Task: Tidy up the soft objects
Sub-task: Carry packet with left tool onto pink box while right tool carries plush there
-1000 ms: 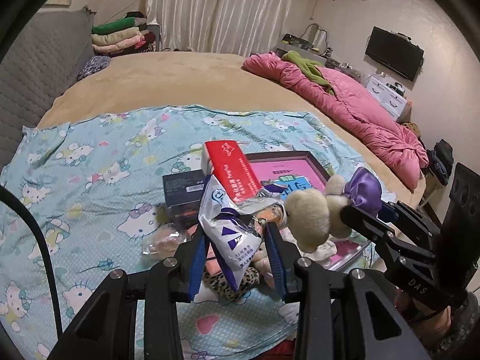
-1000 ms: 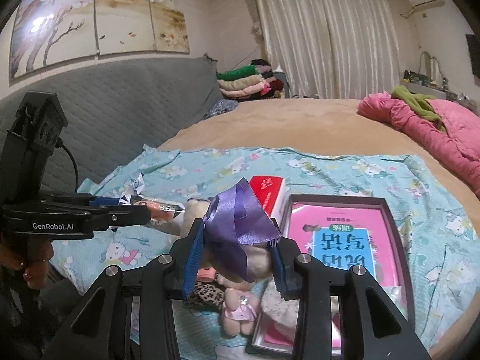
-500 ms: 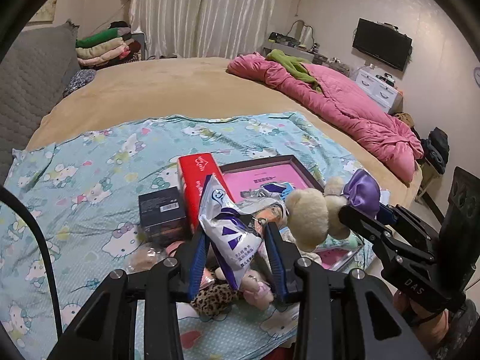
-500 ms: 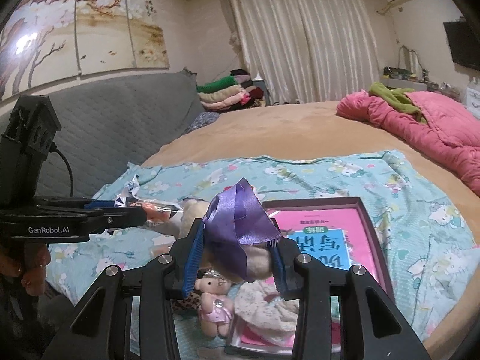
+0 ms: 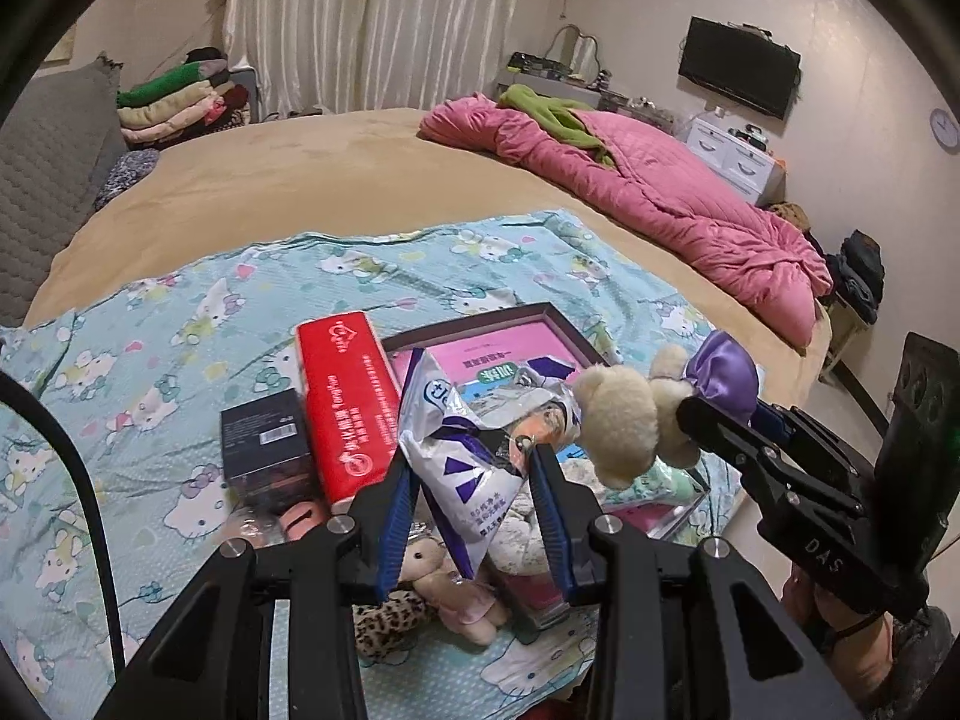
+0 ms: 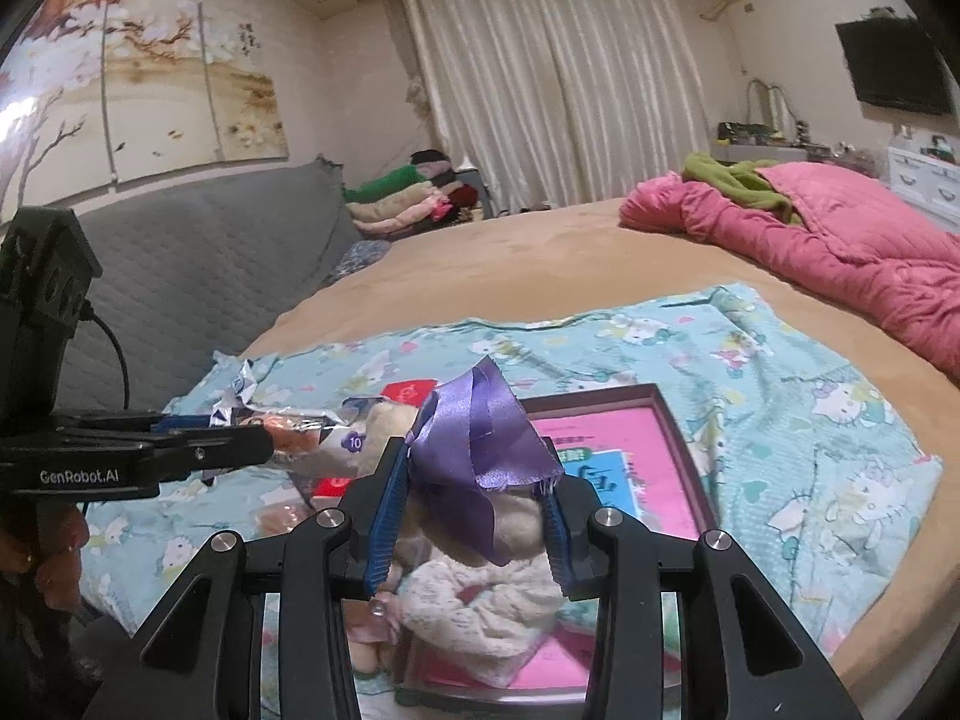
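Observation:
My left gripper (image 5: 474, 498) is shut on a crinkled white-and-purple plastic packet (image 5: 462, 450), held above a pile on the bed. My right gripper (image 6: 474, 516) is shut on a cream teddy bear (image 5: 618, 426) with a purple satin bow (image 6: 480, 438). In the left wrist view the right gripper (image 5: 696, 417) comes in from the right, with the bear's head close to the packet. In the right wrist view the left gripper (image 6: 258, 450) reaches in from the left with the packet (image 6: 300, 426). Below lie a small pink plush (image 5: 450, 582), a leopard-print soft piece (image 5: 384, 624) and a white fluffy item (image 6: 480, 612).
A red box (image 5: 351, 396), a black box (image 5: 264, 450) and a dark-framed tray with a pink book (image 5: 516, 342) lie on the blue cartoon-cat sheet (image 5: 150, 360). A pink quilt (image 5: 660, 192) covers the far right of the bed. Folded clothes (image 5: 174, 102) are stacked by the curtain.
Both grippers have slid sideways over the pile with their loads. In the left wrist view the boxes and tray have shifted left and nearer. Neither grip has changed.

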